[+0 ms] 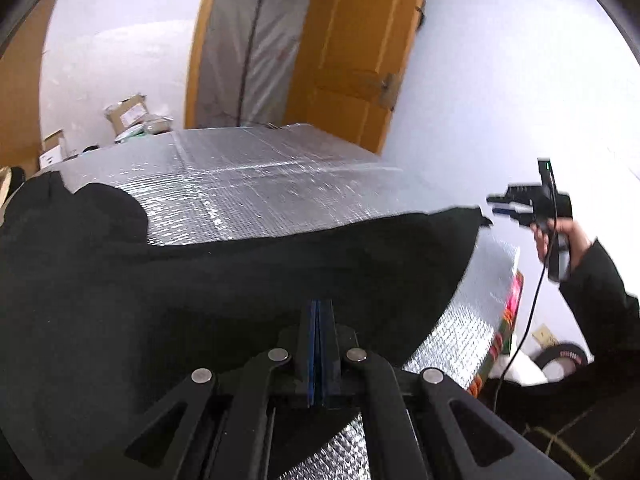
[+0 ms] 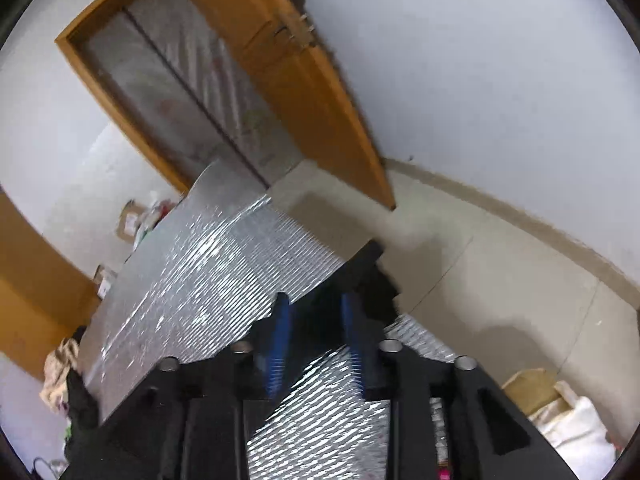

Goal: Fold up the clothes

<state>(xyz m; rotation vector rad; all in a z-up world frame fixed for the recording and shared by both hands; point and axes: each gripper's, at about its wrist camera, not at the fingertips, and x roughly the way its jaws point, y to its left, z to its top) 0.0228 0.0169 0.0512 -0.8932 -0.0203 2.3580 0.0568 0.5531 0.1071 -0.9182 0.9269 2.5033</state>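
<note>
A black garment (image 1: 280,264) is stretched across the silver quilted surface (image 1: 248,184). My left gripper (image 1: 320,308) is shut, its blue pads pressed together on the garment's near edge. At the right a hand holds my right gripper (image 1: 495,205) just off the garment's far corner (image 1: 478,216). In the right wrist view that gripper (image 2: 316,312) is open, its blue fingers (image 2: 282,320) apart. The black garment (image 2: 368,276) lies between and just past the tips, over the silver surface (image 2: 208,280).
An orange wooden door (image 1: 352,60) and its frame stand behind the surface. Cardboard boxes (image 1: 128,114) sit at the back left. A heap of clothes (image 2: 60,372) lies at the surface's left end. A white bag (image 2: 576,428) rests on the floor, right.
</note>
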